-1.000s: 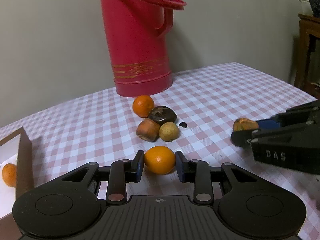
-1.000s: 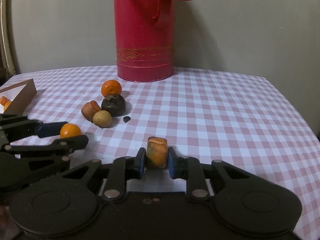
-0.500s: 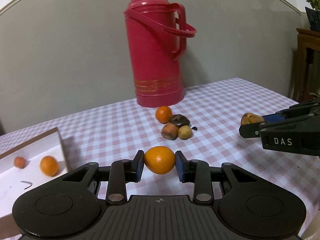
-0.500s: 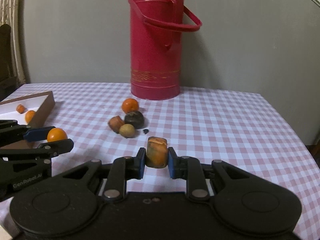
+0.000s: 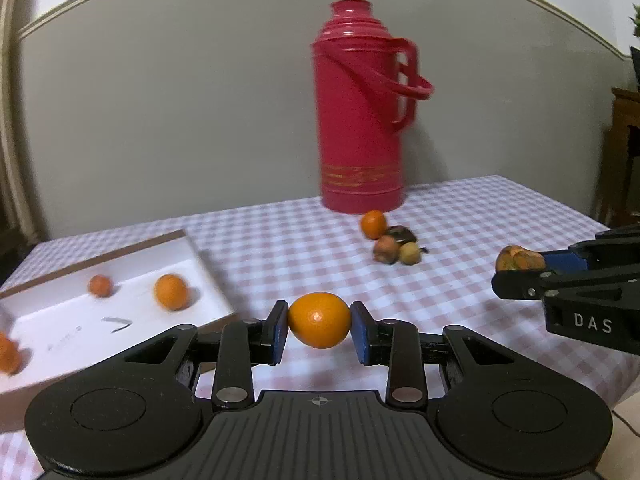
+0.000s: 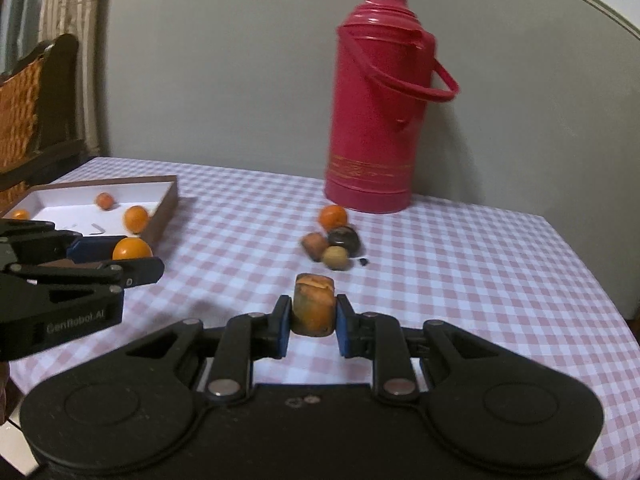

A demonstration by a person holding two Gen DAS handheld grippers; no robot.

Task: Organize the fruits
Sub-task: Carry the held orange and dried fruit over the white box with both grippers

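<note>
Blurring box point(image 5: 120, 280), leftmost orange point(image 5: 6, 354) cut off

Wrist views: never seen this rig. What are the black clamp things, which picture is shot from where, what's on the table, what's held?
Each picture comes from a camera on a handheld two-finger gripper, looking along its fingers. In the left view, the left gripper is shut on an orange. In the right view, the right gripper is shut on a brownish-orange fruit chunk. On the checked tablecloth: a red thermos, a small fruit pile, and a white-lined box holding three small orange fruits.
</note>
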